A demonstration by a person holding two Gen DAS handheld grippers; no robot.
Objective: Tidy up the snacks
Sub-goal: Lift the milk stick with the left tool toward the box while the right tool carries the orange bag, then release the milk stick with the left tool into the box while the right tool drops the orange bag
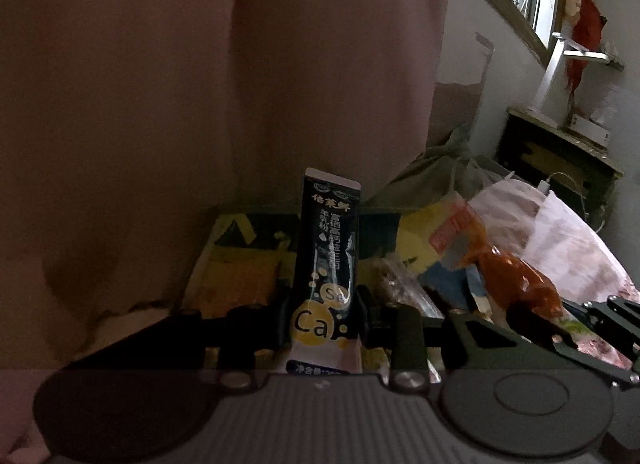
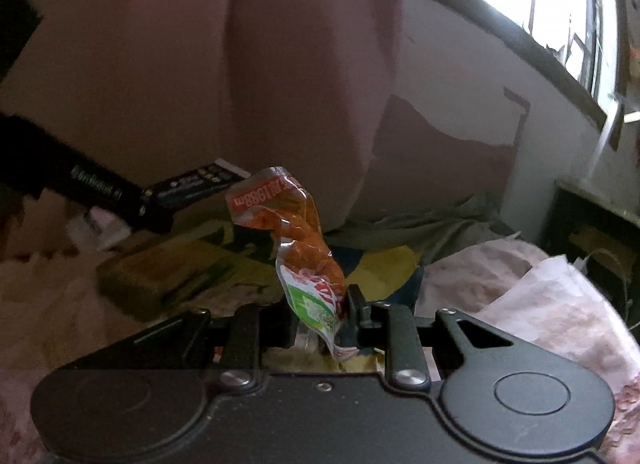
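My left gripper [image 1: 322, 320] has its jaws clenched on the black packet [image 1: 328, 252], pointing to 12 o'clock; my right gripper [image 2: 320, 312] pinches the orange snack bag [image 2: 308, 248], leaning toward 11.

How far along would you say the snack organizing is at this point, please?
Nothing looks sorted yet. In hand: the left hand-held gripper is shut on a dark powder sachet, and the right hand-held gripper is shut on an orange snack pouch. Left: both still need placing, and other packets lie loose below.

Pink curtain [image 1: 200, 83] close ahead
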